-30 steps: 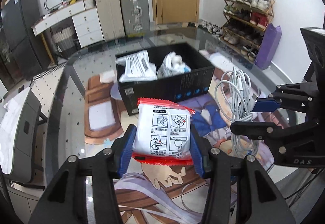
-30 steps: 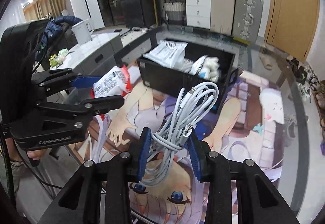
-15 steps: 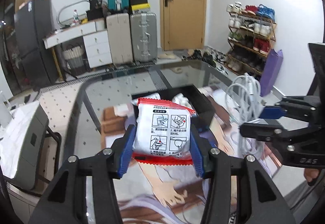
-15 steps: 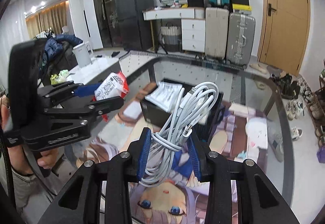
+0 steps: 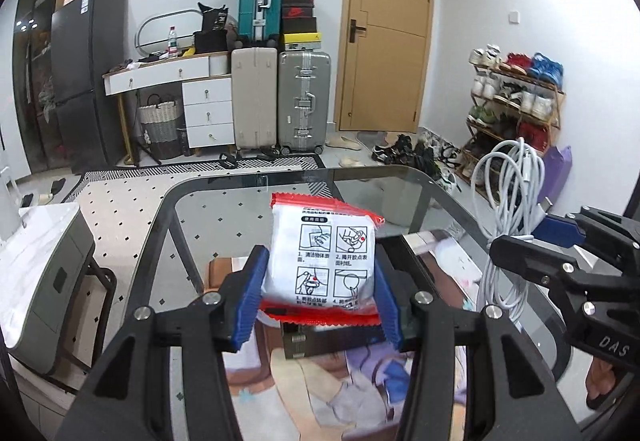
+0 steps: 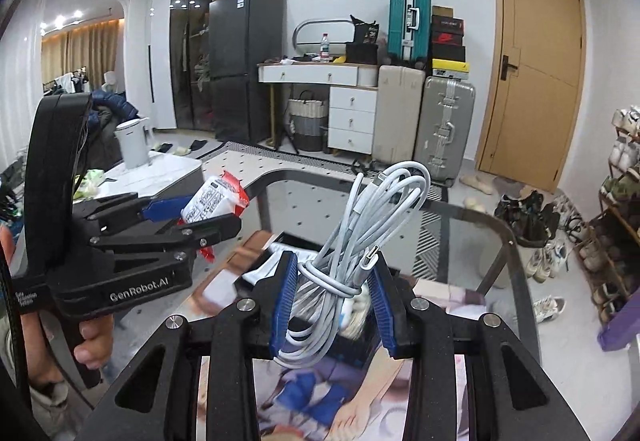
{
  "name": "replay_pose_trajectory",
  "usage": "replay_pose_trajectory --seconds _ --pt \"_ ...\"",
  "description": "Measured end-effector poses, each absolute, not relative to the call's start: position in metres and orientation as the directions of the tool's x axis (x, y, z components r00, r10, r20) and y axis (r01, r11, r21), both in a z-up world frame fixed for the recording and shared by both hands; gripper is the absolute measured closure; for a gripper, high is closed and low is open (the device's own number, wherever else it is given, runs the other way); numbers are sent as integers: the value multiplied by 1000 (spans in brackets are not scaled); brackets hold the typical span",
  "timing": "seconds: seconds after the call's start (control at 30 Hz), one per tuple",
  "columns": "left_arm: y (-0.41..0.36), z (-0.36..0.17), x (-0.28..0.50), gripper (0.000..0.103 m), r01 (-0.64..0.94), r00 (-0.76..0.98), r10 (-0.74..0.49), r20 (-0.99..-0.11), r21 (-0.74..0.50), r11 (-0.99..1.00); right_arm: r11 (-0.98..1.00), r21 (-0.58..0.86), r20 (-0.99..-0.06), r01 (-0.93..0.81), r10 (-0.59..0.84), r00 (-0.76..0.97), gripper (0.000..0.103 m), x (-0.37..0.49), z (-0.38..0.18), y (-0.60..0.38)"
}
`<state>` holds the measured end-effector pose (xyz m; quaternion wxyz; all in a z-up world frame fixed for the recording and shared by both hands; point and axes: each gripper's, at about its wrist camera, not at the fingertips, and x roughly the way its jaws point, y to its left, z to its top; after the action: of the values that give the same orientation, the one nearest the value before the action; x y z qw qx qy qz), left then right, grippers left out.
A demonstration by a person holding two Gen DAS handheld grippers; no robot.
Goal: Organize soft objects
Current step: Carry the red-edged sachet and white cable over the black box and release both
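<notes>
Above the glass table (image 5: 448, 197):
Left gripper (image 5: 318, 295): clamps white packet (image 5: 320, 261).
Right gripper (image 6: 334, 299): grips coiled cable (image 6: 372, 225).

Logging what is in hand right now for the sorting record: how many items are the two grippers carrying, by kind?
Red-edged white sachet: 1, clamped in the left gripper
Coiled white charging cable: 1, clamped in the right gripper
Total: 2
</notes>
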<state>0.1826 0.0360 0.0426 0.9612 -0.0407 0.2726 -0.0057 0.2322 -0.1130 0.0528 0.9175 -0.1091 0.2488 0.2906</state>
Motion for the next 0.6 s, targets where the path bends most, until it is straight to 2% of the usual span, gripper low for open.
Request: replay_pose_trajectory --seconds 0.2,0.43,0.6 --pt "34 26 209 54 -42 838 -15 -546 -91 995 830 -65 -534 -555 440 722 67 267 33 -101" --pt "34 -2 242 54 -64 791 -24 -612 -121 991 844 -62 -563 -532 411 717 67 303 7 -87" --pt "31 -14 255 54 -74 767 -32 -641 -138 988 840 34 -651 -541 429 626 67 336 -17 -80"
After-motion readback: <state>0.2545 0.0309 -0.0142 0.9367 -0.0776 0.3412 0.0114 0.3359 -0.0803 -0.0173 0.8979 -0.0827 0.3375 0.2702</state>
